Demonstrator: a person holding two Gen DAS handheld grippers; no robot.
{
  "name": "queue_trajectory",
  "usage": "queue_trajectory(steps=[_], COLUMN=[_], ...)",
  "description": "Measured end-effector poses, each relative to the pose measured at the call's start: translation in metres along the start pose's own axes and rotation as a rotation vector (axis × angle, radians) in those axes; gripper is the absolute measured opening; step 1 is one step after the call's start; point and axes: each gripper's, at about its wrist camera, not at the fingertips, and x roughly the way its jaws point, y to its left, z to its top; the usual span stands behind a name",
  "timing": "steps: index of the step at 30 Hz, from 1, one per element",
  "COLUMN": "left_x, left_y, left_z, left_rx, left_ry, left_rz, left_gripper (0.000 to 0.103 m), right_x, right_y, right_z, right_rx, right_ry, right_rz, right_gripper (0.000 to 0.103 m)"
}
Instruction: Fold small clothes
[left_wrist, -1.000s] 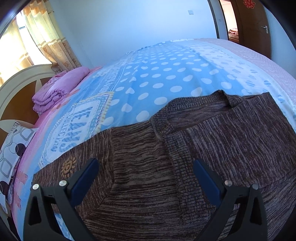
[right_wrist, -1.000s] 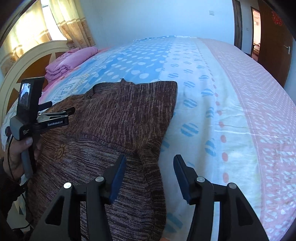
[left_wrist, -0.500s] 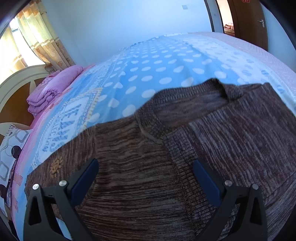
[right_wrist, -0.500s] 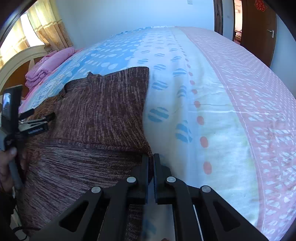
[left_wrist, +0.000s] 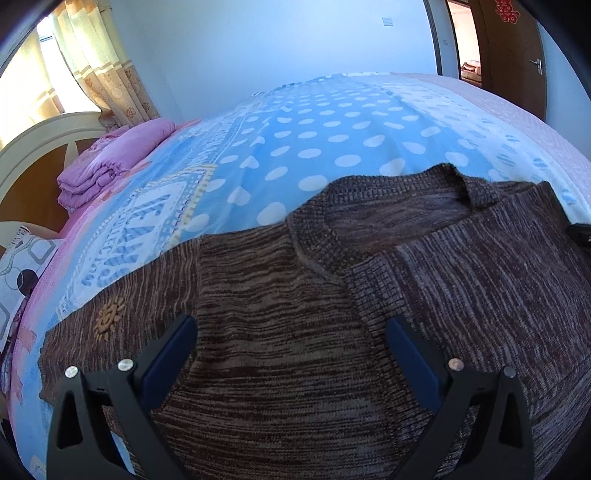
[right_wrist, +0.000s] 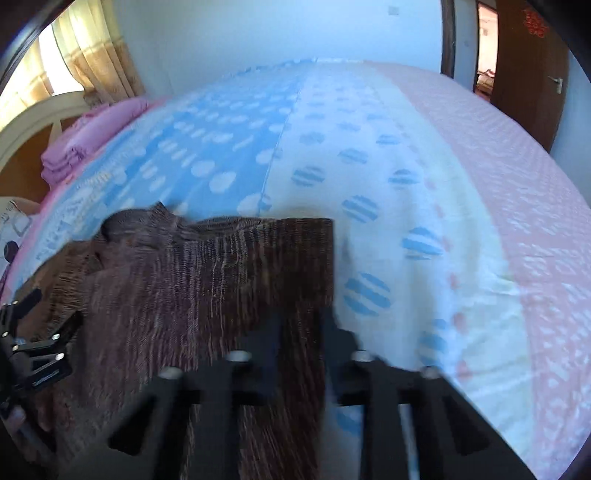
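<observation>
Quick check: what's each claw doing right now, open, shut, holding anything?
Left claw: open, empty, above the brown sweater.
Right claw: shut on the sweater's edge.

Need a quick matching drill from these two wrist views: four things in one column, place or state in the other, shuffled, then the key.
Things
1. brown sweater
2. left gripper
3. right gripper
4. pink blanket

Place or state
A. folded, by the headboard
B. jaws wide apart above the knit, gripping nothing
C. spread on the dotted bedsheet, one side lifted
D. shut on the knit's edge

Pairs: 1-C, 2-B, 3-D, 4-A
</observation>
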Motion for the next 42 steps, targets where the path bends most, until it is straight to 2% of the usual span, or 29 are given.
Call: queue_trajectory(steps=[1,3,7,8,9,11,13,17,20,21,22,23,25,26,29,31,33,35,36,37,38,39,42], left_x=[0.000,0.000,0.004,0.002,0.000,-0.001,-0.001,0.001,0.001,-0.001,-0.004,-0.006,-0.007,-0.005,-0.003,-0.003,-0.007,-0.008,-0.007,-0.006,-0.005,-0.003,-0.002], left_y=[0.001,0.004,-0.004,-0.007,-0.008,-0.009,-0.006,0.003,0.004,0.005,0.009,0.012,0.020,0.026,0.050,0.061,0.070,0.073,0.072,0.070,0.068,0.066,0.064], left_z=[0.000,-0.001,-0.003,-0.003,-0.003,-0.004,-0.003,-0.002,-0.001,-0.002,-0.003,-0.005,-0.011,-0.014,-0.017,-0.017,-0.017,-0.017,-0.018,-0.018,-0.020,-0.022,-0.025], left_rx=[-0.005,-0.017,0.016,0.027,0.032,0.040,0.027,-0.017,-0.019,-0.022,-0.029,-0.031,-0.023,-0.020,-0.082,-0.111,-0.132,-0.142,-0.141,-0.136,-0.128,-0.124,-0.112], left_ry=[0.000,-0.005,0.003,-0.007,-0.014,-0.019,-0.019,-0.004,0.008,0.004,-0.003,-0.009,-0.015,-0.009,0.016,0.020,0.010,0.005,0.007,0.011,0.015,0.016,0.020], left_rz=[-0.001,-0.009,0.004,0.020,0.027,0.025,0.021,0.015,0.019,0.021,0.022,0.025,0.046,0.055,0.031,0.020,0.019,0.021,0.020,0.020,0.025,0.027,0.020], left_gripper=[0.103,0.103,0.103,0.103,0.103,0.103,0.103,0.103,0.103,0.103,0.103,0.103,0.103,0.103,0.103,0.103,0.103,0.103,0.103,0.103,0.103,0.103,0.103], right_x=[-0.001,-0.009,-0.001,-0.003,-0.004,-0.008,-0.025,-0.063,-0.058,-0.049,-0.042,-0.039,-0.039,-0.041,-0.042,-0.047,-0.055,-0.053,-0.048,-0.043,-0.037,-0.026,-0.022], right_y=[0.002,-0.003,-0.025,-0.031,-0.037,-0.045,-0.047,-0.023,0.004,0.010,0.012,0.011,0.008,0.006,0.000,-0.002,0.002,0.013,0.014,0.014,0.012,0.008,-0.002], right_z=[0.002,0.001,-0.008,-0.008,-0.008,-0.008,-0.011,-0.026,-0.045,-0.052,-0.057,-0.063,-0.064,-0.064,-0.061,-0.058,-0.056,-0.048,-0.044,-0.042,-0.040,-0.038,-0.035], right_rx=[-0.022,0.006,0.061,0.070,0.088,0.124,0.136,0.099,0.009,-0.011,-0.032,-0.054,-0.057,-0.051,-0.044,-0.048,-0.055,-0.082,-0.090,-0.097,-0.101,-0.096,-0.085], right_ry=[-0.024,-0.054,-0.042,-0.050,-0.052,-0.045,-0.078,-0.149,-0.085,-0.046,-0.021,-0.032,-0.036,-0.034,-0.026,-0.038,-0.074,-0.084,-0.085,-0.077,-0.057,-0.022,-0.014], right_rz=[-0.049,-0.078,-0.114,-0.169,-0.184,-0.129,-0.126,0.046,0.145,0.140,0.084,0.036,0.024,-0.010,-0.066,-0.074,-0.053,-0.070,-0.093,-0.117,-0.143,-0.147,-0.131], right_gripper=[0.003,0.003,0.003,0.000,0.000,0.000,0.000,0.002,0.005,0.005,0.002,0.001,0.000,0.000,0.000,0.001,0.012,0.060,0.059,0.054,0.023,0.007,0.004])
